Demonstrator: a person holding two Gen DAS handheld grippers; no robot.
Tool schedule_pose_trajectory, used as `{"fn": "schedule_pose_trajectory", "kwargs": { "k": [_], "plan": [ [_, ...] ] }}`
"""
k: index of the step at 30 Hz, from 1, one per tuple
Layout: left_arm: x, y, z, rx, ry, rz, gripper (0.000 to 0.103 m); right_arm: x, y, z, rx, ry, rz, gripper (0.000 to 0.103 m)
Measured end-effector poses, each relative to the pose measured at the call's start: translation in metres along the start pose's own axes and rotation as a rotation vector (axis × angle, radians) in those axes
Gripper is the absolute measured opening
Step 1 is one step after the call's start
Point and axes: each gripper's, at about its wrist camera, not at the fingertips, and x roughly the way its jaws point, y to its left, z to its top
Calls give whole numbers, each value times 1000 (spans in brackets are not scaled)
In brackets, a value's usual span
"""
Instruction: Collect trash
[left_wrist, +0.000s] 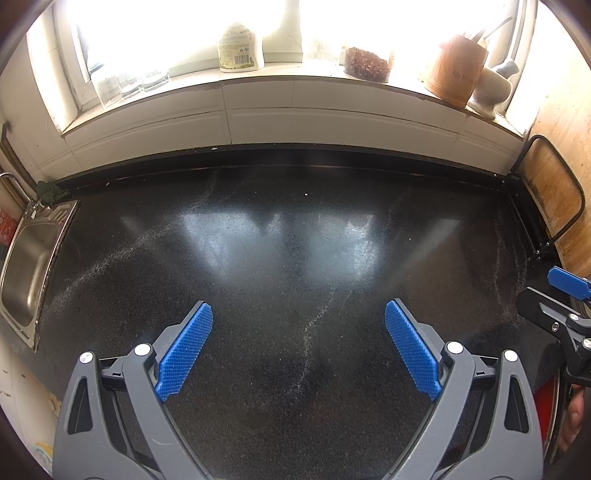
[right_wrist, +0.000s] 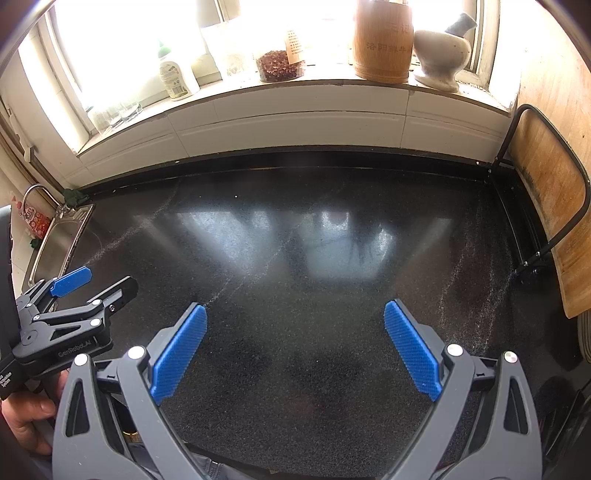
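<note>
here, the left gripper (left_wrist: 299, 343) and the right gripper (right_wrist: 295, 345) are held wide open and empty side by side above the dark counter (left_wrist: 295, 229), on which no trash can be made out, with a sink (left_wrist: 26, 273) at its left edge.

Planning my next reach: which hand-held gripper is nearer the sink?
Left. The left hand-held gripper hovers over the counter beside the sink; the right hand-held gripper is farther out, beyond the left one.
</note>
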Motion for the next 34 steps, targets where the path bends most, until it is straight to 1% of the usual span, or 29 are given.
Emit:
{"fn": "schedule_pose_trajectory", "kwargs": {
  "k": [11,19,26,31,33,34],
  "plan": [
    [-4,2,-2,-14,12,-2,92,-2,1,-2,-1,-7,2,94],
    [-7,1,-3,-6,7,-10,92,-5,2,-4,-2,-13,6,94],
    [-12,-3,-2,26,-29,-3,92,-8,4,-7,0,-13,10,94],
    [-5,0,-1,25,-4,-30,92,-5,4,-7,2,-11,14,94],
    [1,4,-3,23,-8,-22,92,-2,1,-8,3,-17,16,94],
    [5,8,-5,22,-20,-34,92,1,0,-9,0,-26,13,95]
  ]
}}
